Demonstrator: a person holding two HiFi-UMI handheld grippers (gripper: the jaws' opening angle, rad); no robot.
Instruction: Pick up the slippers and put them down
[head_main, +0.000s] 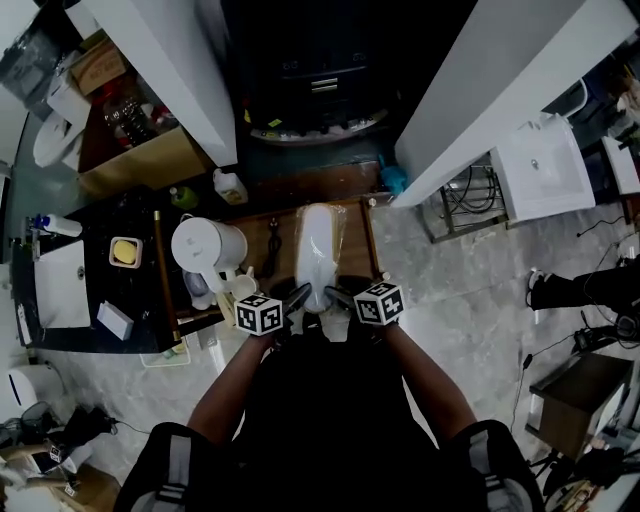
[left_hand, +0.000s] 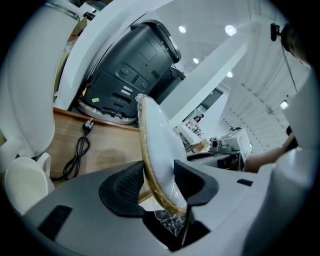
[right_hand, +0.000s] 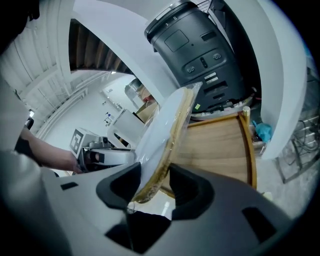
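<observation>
A pair of white slippers (head_main: 318, 252) with a straw-coloured sole edge, wrapped in clear plastic, hangs above the wooden table (head_main: 262, 232), heel end toward me. My left gripper (head_main: 298, 297) is shut on the near end from the left, my right gripper (head_main: 338, 297) from the right. In the left gripper view the slippers (left_hand: 156, 142) stand on edge between the pads of the left gripper (left_hand: 159, 181), with crumpled plastic below. In the right gripper view the slippers (right_hand: 167, 125) tilt between the pads of the right gripper (right_hand: 155, 182).
A white kettle (head_main: 205, 245) and a white cup (head_main: 240, 288) stand on the table's left side, beside a black power cord (left_hand: 77, 152). A dark machine (left_hand: 135, 75) sits behind the table. White beams flank it. A white basin (head_main: 540, 170) is at the right.
</observation>
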